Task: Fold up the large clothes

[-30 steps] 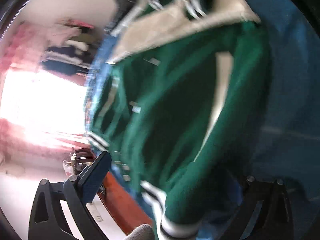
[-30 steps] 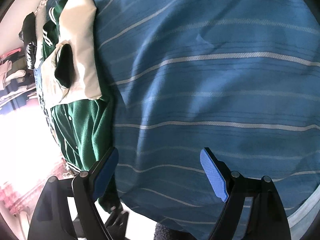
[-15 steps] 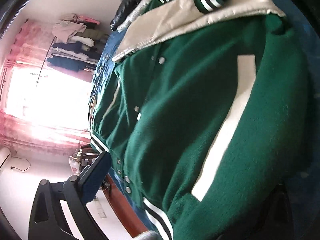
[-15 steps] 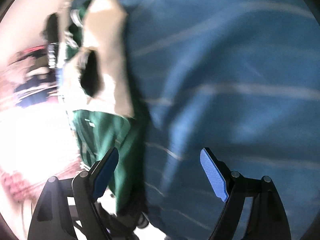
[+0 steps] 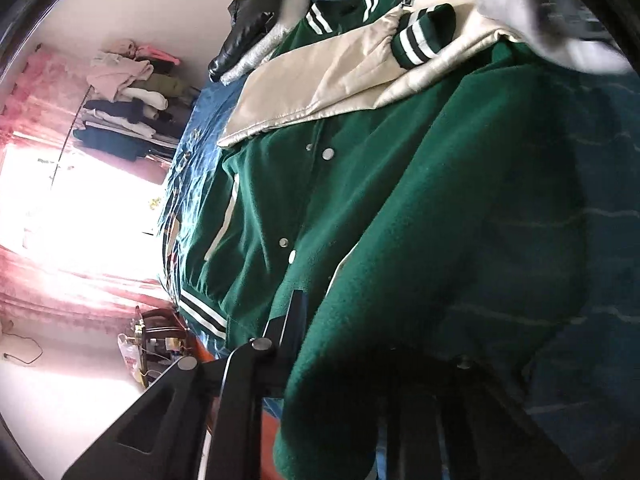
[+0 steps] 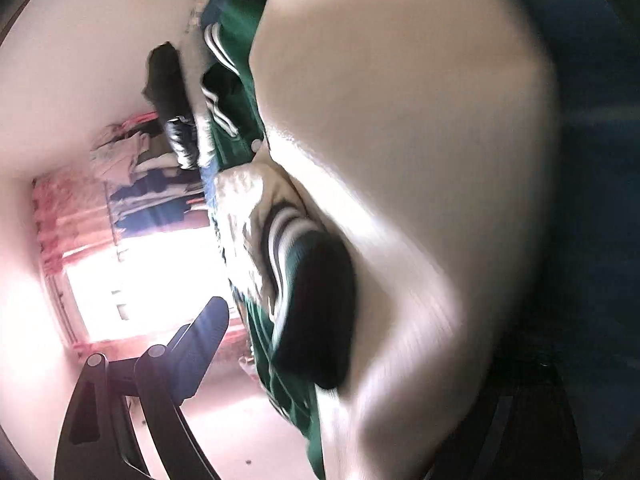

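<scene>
Left gripper (image 5: 320, 320) clenched on green jacket (image 5: 400, 200) hem; right gripper (image 6: 340, 320) spread wide, cream sleeve (image 6: 400, 120) between fingers.

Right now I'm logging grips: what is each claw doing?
Left claw: just closed, shut on the green jacket hem.
Right claw: open, cream sleeve between its jaws, not gripped.

Left gripper (image 5: 320, 320) clamped; right gripper (image 6: 360, 340) agape.
</scene>
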Action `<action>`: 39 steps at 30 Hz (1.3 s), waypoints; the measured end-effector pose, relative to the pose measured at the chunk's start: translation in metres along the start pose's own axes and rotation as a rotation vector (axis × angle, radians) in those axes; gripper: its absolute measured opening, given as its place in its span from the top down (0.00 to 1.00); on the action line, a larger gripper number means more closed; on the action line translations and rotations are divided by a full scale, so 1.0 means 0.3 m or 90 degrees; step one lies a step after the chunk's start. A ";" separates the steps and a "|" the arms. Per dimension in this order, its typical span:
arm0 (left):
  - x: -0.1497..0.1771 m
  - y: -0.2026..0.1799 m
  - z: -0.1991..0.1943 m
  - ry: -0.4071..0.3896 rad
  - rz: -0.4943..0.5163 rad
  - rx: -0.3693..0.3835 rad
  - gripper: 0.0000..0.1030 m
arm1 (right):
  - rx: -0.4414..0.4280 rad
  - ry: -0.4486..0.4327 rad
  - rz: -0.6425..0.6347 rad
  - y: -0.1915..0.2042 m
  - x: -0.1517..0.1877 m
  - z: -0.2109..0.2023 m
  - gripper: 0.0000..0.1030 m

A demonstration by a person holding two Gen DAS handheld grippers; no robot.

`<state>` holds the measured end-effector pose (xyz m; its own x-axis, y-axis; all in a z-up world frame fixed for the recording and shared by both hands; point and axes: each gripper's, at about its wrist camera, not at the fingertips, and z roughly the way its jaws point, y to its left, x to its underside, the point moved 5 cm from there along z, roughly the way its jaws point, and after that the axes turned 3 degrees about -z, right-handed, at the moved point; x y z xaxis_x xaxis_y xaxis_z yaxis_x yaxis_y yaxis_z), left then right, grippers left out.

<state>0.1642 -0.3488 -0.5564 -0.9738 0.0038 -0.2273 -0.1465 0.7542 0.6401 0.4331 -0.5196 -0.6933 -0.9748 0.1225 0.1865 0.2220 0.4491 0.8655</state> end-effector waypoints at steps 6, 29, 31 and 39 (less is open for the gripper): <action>-0.027 0.100 0.000 -0.030 -0.009 -0.034 0.84 | 0.058 -0.028 -0.013 0.063 0.024 0.043 0.79; -0.123 1.030 0.633 0.086 -0.298 0.187 0.84 | 0.272 0.002 -0.158 1.040 0.110 0.762 0.82; -0.101 1.063 0.718 0.118 -0.327 0.207 0.81 | 0.311 0.027 -0.169 1.085 0.106 0.903 0.82; 0.059 1.145 0.987 0.287 -0.540 0.438 0.78 | 0.432 0.165 -0.123 1.125 0.084 1.327 0.44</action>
<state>0.1480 0.1049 -0.5579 -0.6036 -0.7970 -0.0216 -0.7860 0.5993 -0.1519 0.4924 -0.0125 -0.5816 -0.9530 -0.1885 0.2372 -0.0699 0.8986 0.4332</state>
